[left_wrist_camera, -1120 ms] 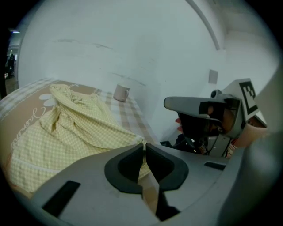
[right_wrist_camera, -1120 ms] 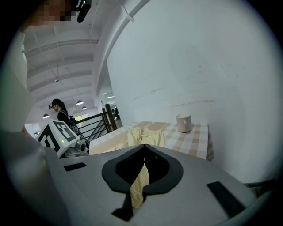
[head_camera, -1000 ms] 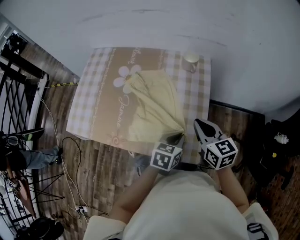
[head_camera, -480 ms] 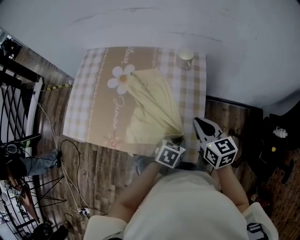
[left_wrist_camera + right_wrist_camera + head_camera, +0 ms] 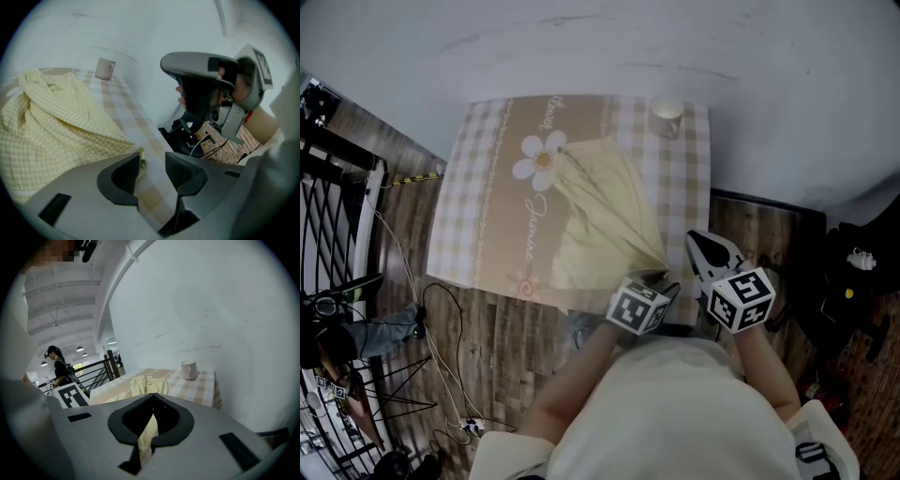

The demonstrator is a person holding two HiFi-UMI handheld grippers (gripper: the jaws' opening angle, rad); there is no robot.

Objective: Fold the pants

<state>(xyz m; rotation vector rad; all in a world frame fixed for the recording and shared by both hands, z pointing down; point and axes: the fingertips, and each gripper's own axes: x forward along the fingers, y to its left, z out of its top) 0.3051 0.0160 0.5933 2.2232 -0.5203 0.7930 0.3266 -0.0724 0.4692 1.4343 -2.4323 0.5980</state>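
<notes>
I'm letting go of the pale yellow checked pants (image 5: 600, 216), bunched on the beige gingham-covered table (image 5: 483, 187). My left gripper (image 5: 152, 165) has just been opening its jaws, with a cloth corner lying loose between them. My right gripper (image 5: 153, 397) is hanging closed and empty. Next I'm probably needing fresh grips to spread the pants flat.

A square tabletop (image 5: 694, 187) lies under a beige-and-white checked tablecloth (image 5: 487, 216) printed with a white daisy and cursive script. Pale yellow checked cloth pants (image 5: 605, 211) lie crumpled on it, ahead and to the left of the closed right claw (image 5: 705, 251). They taper to a corner at the near edge. A pale cylindrical mug (image 5: 667, 116) stands upright ahead of that claw by the far right corner, well apart from the pants.
</notes>
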